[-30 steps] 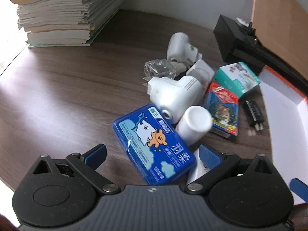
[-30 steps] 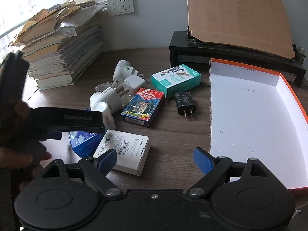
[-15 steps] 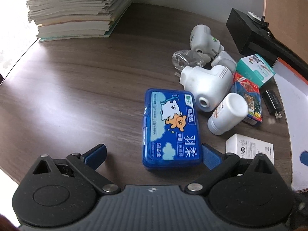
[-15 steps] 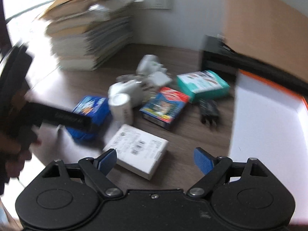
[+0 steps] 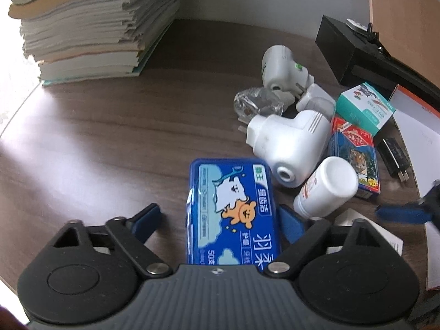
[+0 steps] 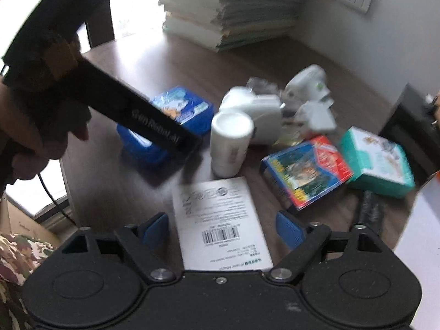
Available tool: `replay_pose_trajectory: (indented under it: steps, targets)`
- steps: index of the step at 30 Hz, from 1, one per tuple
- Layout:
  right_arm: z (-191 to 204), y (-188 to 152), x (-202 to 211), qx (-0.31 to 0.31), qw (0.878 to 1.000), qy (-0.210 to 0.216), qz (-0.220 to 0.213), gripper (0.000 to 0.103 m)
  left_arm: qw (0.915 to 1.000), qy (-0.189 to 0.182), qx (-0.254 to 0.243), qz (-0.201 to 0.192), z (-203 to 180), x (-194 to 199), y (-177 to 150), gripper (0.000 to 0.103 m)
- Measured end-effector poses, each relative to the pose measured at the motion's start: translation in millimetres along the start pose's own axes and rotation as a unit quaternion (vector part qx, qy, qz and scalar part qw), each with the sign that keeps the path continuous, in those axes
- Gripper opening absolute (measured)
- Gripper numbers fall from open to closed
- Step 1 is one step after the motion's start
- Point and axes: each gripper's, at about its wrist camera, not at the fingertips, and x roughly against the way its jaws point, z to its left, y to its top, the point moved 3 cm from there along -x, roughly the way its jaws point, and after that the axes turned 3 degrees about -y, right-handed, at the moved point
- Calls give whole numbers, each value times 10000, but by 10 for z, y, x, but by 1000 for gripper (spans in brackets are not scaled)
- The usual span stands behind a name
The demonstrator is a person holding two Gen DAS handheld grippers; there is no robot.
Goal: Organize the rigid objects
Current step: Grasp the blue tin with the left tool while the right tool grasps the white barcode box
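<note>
On the dark wood-grain table [image 5: 96, 143], the flat white barcoded cardboard box [image 6: 220, 220] lies lengthwise between the closing right gripper [image 6: 221, 229] jaws, untouched; the smaller glossy blue floss-pick case [image 5: 233, 214] lies likewise inside the closing left gripper [image 5: 220, 218]

Blue tin [image 5: 233, 214]: flat on dark table, cartoon bear lid up. White bottle [image 5: 327, 187]: on its side, touching tin's right edge. White box [image 6: 220, 220]: flat, barcode label up, just in front of bottle. Card box [image 5: 354, 154], red/blue w/ tiger: flat, right of bottle. Teal box [image 5: 365, 108]: behind card box. White plug-in units [image 5: 288, 143]: clustered behind tin. Black charger [image 5: 394, 156]: prongs toward camera, near white tray edge
</note>
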Motion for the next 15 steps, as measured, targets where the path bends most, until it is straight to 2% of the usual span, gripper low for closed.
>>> replay_pose_trajectory:
  steps: [1, 2, 4, 7, 11, 15]
  targets:
    - [-14, 11, -5, -113, 9999, 103, -15, 73, 10000, 18, -49, -34, -11, 5, 7, 79]
    - [-30, 12, -2, -249, 9994, 239, -13, 70, 10000, 4, -79, -61, -18, 12, 10, 72]
    - [-36, 5, 5, -401, 9989, 240, -9, 70, 9999, 14, -90, -126, -26, 33, 11, 63]
    - [-20, -19, 52, -524, 9986, 35, -77, 70, 9999, 18, -5, -136, -20, 46, 1, 63]
    - [-114, -11, 218, -1020, 9943, -141, -279, 70, 9997, 57, 143, -184, -21, 114, -14, 63]
    - [-267, -7, 374, -1803, 9821, -393, -385, 70, 9993, 129, 204, -280, -62, 241, -4, 63]
